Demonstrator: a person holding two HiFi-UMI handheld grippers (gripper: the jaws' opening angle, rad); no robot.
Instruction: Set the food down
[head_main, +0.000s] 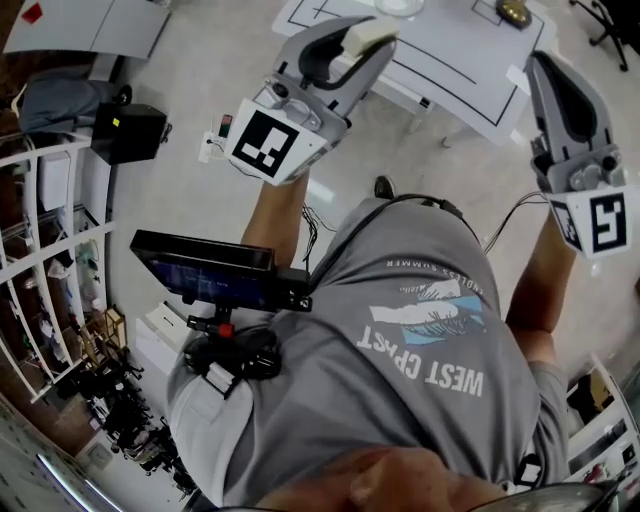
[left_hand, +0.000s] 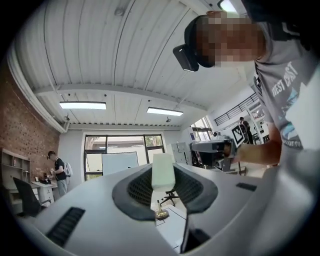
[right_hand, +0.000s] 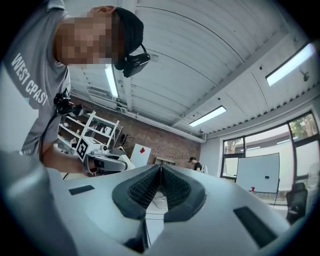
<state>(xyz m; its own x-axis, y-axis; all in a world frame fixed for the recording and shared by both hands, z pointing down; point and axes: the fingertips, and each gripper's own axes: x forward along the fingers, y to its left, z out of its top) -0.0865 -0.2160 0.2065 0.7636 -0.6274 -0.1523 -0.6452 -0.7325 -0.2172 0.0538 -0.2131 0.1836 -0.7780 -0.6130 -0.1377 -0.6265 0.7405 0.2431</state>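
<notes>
Food block, lower end partly hidden between the left gripper's pinching jaws, ran lengthwise along them toward frame top; right gripper jaws pressed together.

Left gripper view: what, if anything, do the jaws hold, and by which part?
The left gripper holds a pale food block, pinched by its two sides at the jaw tips, its top standing clear.
</notes>
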